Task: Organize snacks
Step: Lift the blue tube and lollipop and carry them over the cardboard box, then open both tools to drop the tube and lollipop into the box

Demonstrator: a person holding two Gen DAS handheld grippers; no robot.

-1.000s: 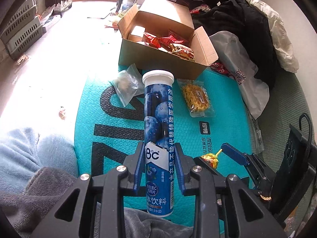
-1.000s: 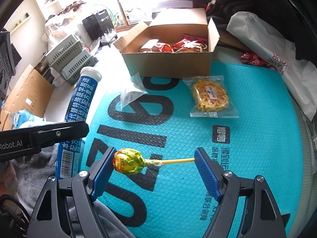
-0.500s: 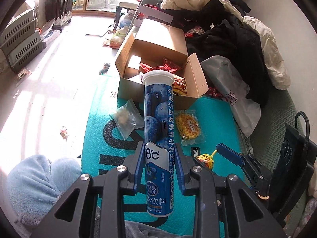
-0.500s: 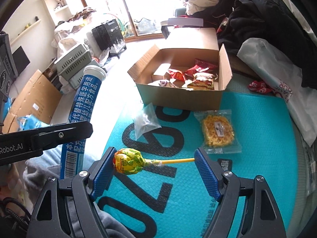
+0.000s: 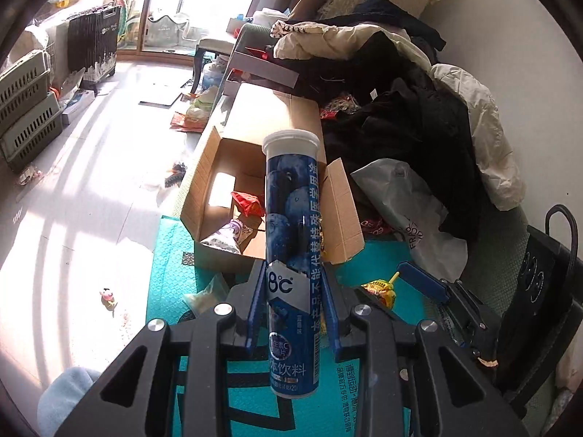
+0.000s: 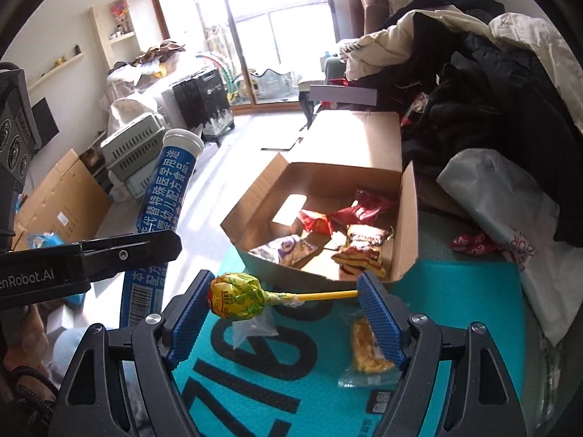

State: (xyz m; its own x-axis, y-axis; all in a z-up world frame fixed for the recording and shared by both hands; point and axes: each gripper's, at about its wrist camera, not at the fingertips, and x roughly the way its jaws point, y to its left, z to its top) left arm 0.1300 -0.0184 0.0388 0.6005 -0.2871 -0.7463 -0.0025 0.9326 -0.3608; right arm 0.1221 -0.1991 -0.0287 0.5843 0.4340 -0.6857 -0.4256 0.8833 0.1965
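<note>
The left claw [image 5: 293,304] grips a stiff, smooth tube [image 5: 291,225] low down. The right claw [image 6: 282,315] pinches a light lollipop [image 6: 237,296] endwise (slip-prone), both near the box [image 6: 408,196].

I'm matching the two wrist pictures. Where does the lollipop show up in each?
Left wrist: the lollipop sits small, right of the blue tube, held in the right tool.
Right wrist: the lollipop is large, low and centre, spanning the tool's pads crosswise.
Shared landmark: the open cardboard box beyond, on the teal mat.
</note>
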